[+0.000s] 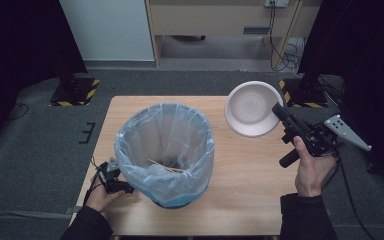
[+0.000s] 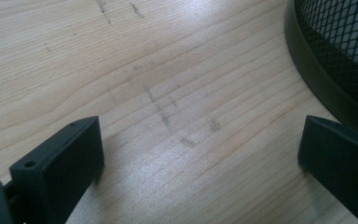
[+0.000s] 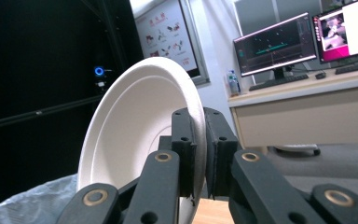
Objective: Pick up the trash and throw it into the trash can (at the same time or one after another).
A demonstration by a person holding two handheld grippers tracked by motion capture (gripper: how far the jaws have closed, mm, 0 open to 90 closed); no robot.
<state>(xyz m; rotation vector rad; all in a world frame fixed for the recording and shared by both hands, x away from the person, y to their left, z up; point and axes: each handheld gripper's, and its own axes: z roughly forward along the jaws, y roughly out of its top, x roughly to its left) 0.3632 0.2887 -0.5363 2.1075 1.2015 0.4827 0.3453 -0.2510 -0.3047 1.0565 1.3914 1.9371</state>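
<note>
High view puts the right gripper (image 1: 277,111) raised off the table, clamped on the rim of a white paper plate (image 1: 250,107), which hangs tilted just ahead of the jaws and up to the right of the bin's mouth. The right gripper view (image 3: 199,154) bears this out: the two black jaws stand nearly together with only the plate's thin edge (image 3: 135,135) pinched between them, the plate standing almost on edge to the left of the jaws. Held by the rim like that, its face is free to tip, which suits shaking scraps into the bin (image 1: 165,152); I judge that this is why it is carried toward the bag-lined opening rather than laid flat.

The left gripper (image 1: 114,179) sits low beside the bin's base, at the bin's near-left side. In the left gripper view its jaws stand wide apart over bare wooden table (image 2: 168,93), nothing between them, with the bin's black mesh wall (image 2: 340,56) just beyond the right jaw. It likely waits there to steady the bin.

Inside the bin, a thin stick (image 1: 166,166) lies among dark contents too dim to identify. The plate's lower edge is cut off behind the jaws, and the bin hides much of the left gripper
</note>
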